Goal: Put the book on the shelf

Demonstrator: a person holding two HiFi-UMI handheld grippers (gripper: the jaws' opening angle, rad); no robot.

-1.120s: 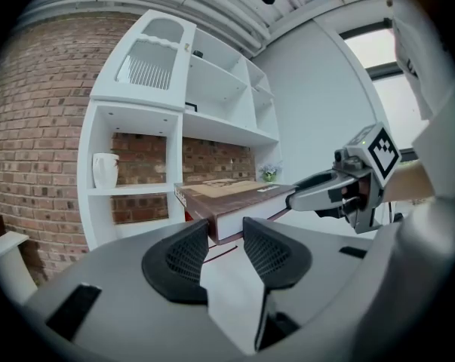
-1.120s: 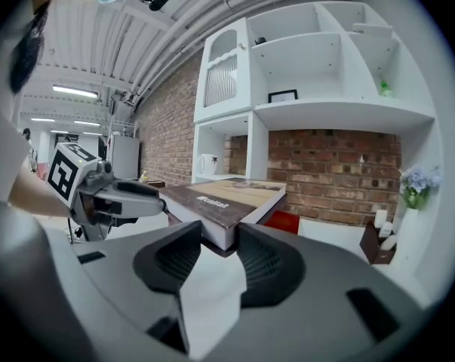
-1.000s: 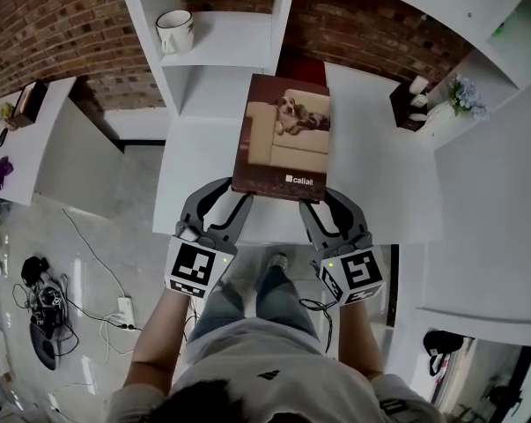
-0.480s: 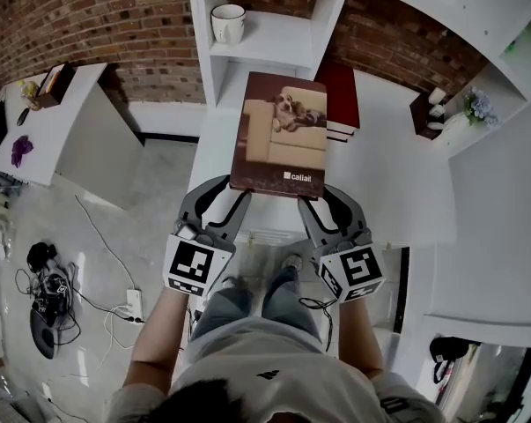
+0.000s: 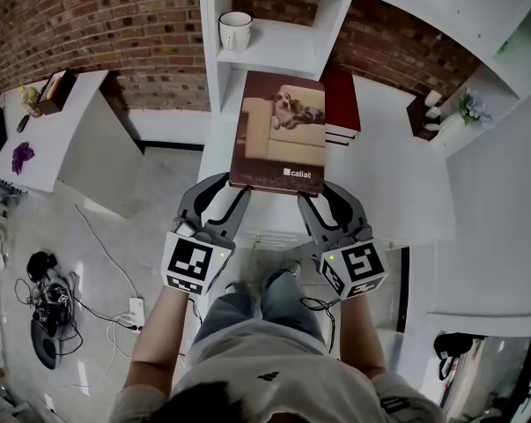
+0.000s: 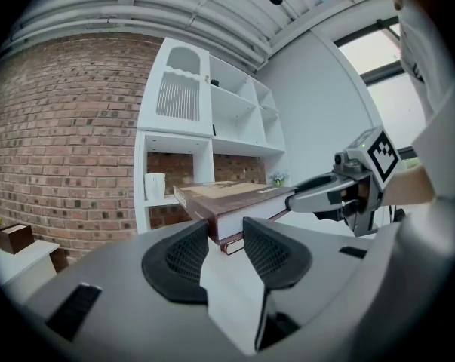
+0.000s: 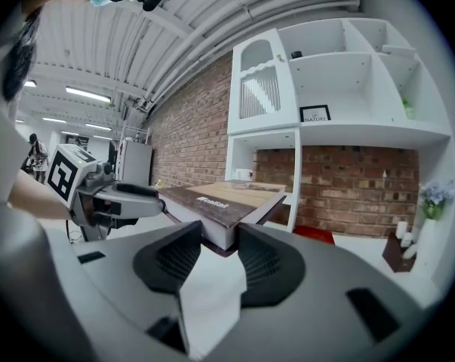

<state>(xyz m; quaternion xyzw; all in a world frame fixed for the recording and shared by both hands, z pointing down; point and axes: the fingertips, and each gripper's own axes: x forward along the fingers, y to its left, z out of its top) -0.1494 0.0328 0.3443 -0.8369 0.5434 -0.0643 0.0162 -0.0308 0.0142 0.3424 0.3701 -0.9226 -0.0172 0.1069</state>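
A thick brown book with a dog on a sofa on its cover is held flat in the air between both grippers. My left gripper is shut on its near left corner, and my right gripper is shut on its near right corner. The book hovers over the white counter in front of the white shelf unit. Beneath it, partly hidden, lies a stack of dark red books.
A white mug stands in the open shelf cubby straight ahead. A dark box and a small flower pot sit at the counter's right. Left of the shelf is a low white table; cables lie on the floor.
The view has closed in on the shelf unit, which sits lower and nearer in the head view. The red books under the held book have come into sight. Both grips are unchanged.
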